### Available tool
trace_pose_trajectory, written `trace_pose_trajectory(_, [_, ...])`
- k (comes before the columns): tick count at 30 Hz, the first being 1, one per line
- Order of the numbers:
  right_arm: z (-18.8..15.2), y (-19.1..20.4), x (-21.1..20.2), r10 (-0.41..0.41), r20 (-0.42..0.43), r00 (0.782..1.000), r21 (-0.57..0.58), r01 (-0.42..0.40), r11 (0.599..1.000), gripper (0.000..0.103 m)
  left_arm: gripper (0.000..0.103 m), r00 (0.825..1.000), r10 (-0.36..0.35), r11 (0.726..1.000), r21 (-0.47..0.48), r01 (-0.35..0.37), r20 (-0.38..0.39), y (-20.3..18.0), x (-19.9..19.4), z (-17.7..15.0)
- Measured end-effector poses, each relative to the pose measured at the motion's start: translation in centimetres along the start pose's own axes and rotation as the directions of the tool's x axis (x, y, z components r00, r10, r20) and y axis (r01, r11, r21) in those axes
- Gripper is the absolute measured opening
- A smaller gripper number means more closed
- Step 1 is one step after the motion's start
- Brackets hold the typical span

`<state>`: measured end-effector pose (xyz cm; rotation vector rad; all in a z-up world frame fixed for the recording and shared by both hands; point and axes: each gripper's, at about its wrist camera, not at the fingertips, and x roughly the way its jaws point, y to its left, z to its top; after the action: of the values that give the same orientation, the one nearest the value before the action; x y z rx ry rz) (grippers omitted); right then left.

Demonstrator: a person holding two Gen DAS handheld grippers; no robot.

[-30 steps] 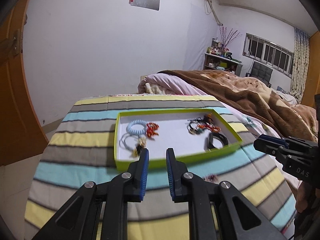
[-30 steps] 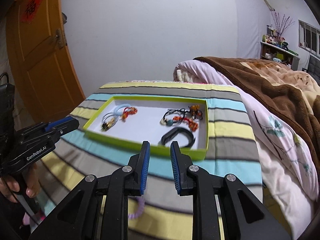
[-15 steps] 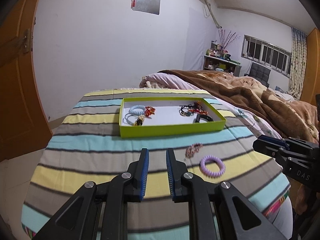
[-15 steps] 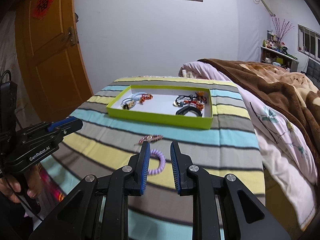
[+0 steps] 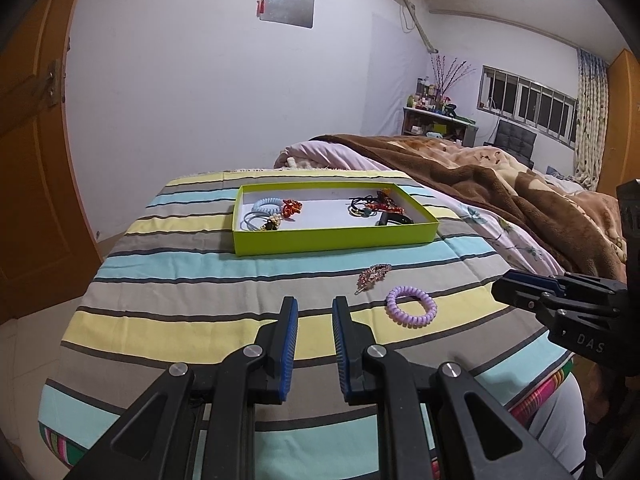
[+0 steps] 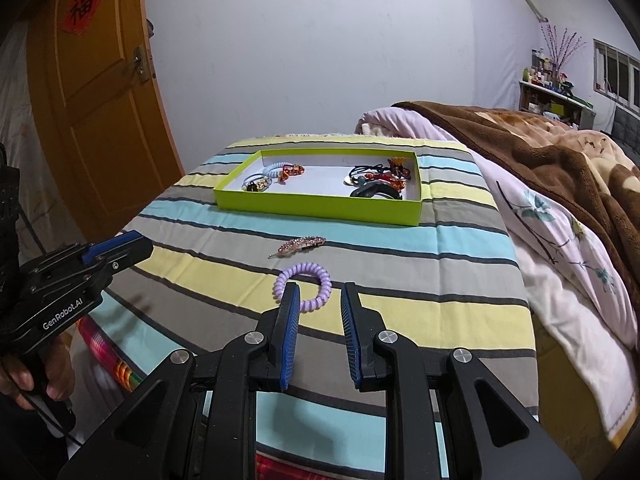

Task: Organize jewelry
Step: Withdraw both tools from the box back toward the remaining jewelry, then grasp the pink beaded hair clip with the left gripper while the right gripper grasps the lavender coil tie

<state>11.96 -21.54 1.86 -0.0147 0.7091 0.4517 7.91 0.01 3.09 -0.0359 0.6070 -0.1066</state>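
A lime-green tray [image 5: 334,237] [image 6: 320,206] sits far back on the striped bedspread and holds several pieces: a blue coil tie [image 5: 267,203], red beaded bits, dark cords and a black band [image 6: 374,191]. Nearer lie a pink rhinestone hair clip [image 5: 374,274] [image 6: 300,245] and a purple coil hair tie [image 5: 411,306] [image 6: 306,269]. My left gripper [image 5: 314,308] [image 6: 140,246] hovers open and empty, left of the tie. My right gripper [image 6: 320,296] [image 5: 504,288] is open and empty just short of the tie; its left finger hides part of the coil.
The striped bedspread [image 5: 192,280] drops off at its near and left edges. A brown blanket [image 6: 580,172] and a pink floral quilt [image 6: 560,248] are piled to the right. An orange door [image 6: 100,120] stands left; a hand [image 6: 24,380] holds the left gripper's handle.
Both grippers have drawn back from the tray toward the near edge of the bed. The hair clip and the purple tie have come into full view. The jaws stand as before.
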Motion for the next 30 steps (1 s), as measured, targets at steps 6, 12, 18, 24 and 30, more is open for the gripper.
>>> trace_pose_trajectory(6, [0.0, 0.1, 1.1, -0.002, -0.024, 1.000, 0.001, 0.003, 1.000, 0.022, 0.017, 1.000, -0.010, 1.000, 0.003, 0.010, -0.014, 0.2, 1.0, 0.0])
trace_pose_trajectory(12, [0.2, -0.1, 2.7, -0.006, -0.056, 0.998, 0.002, 0.007, 1.000, 0.022, 0.017, 0.999, -0.022, 1.000, 0.009, 0.022, -0.027, 0.1, 2.3, 0.4])
trace_pose_trajectory(18, [0.4, -0.2, 5.0, -0.002, -0.100, 0.995, 0.005, 0.003, 1.000, 0.022, 0.017, 0.999, -0.032, 0.999, 0.021, 0.033, -0.040, -0.1, 3.7, 1.1])
trace_pose_trajectory(24, [0.5, -0.1, 7.4, -0.007, -0.152, 0.988, -0.004, 0.007, 1.000, 0.022, 0.017, 0.998, -0.047, 0.998, 0.029, 0.048, -0.051, -0.2, 4.8, 1.6])
trace_pose_trajectory(30, [0.6, 0.2, 9.0, -0.021, -0.195, 0.981, -0.030, 0.015, 0.999, 0.022, 0.017, 0.995, -0.071, 0.996, 0.040, 0.074, -0.066, -0.5, 6.1, 2.1])
